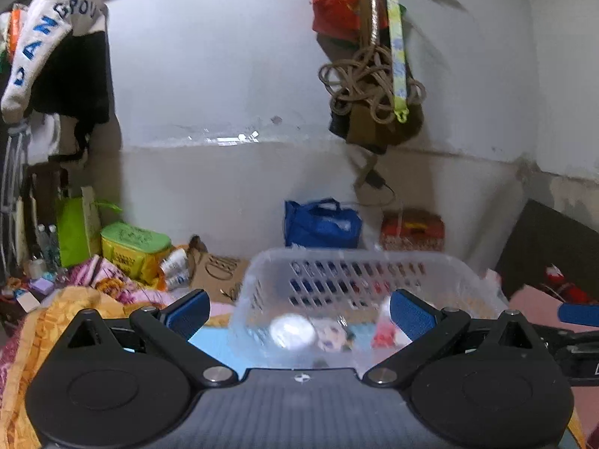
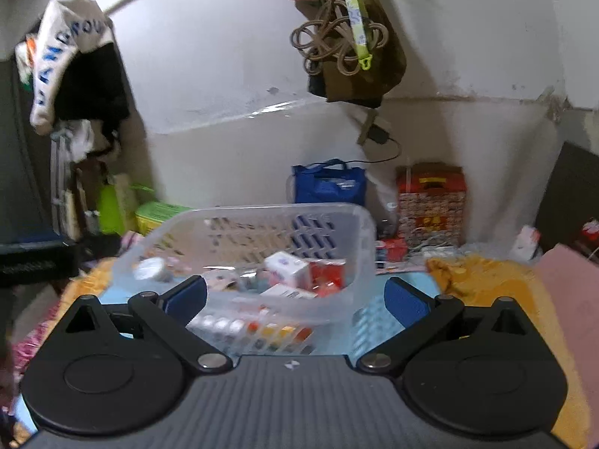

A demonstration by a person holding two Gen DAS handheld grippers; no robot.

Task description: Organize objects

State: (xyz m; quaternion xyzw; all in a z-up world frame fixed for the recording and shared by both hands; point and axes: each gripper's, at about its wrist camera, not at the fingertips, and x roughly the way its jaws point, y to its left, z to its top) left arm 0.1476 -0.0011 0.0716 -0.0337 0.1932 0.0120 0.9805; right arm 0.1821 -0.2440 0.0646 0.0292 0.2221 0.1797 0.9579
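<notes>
Clear plastic basket (image 1: 359, 280) is seen lower centre of both views, small boxes (image 2: 288, 269) inside. Left gripper (image 1: 299, 312) is spread wide, nothing pinched. Right gripper (image 2: 295, 293) likewise spread, basket's near side between its fingers.

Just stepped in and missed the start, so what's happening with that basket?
A person is tidying small items into a clear plastic basket that sits on a cluttered bed. It already holds several small boxes and a white round lid-like item. Both handheld grippers point at it: the left gripper and right gripper are both open and empty, with nothing between their fingers. A blue bag stands by the wall behind.
</notes>
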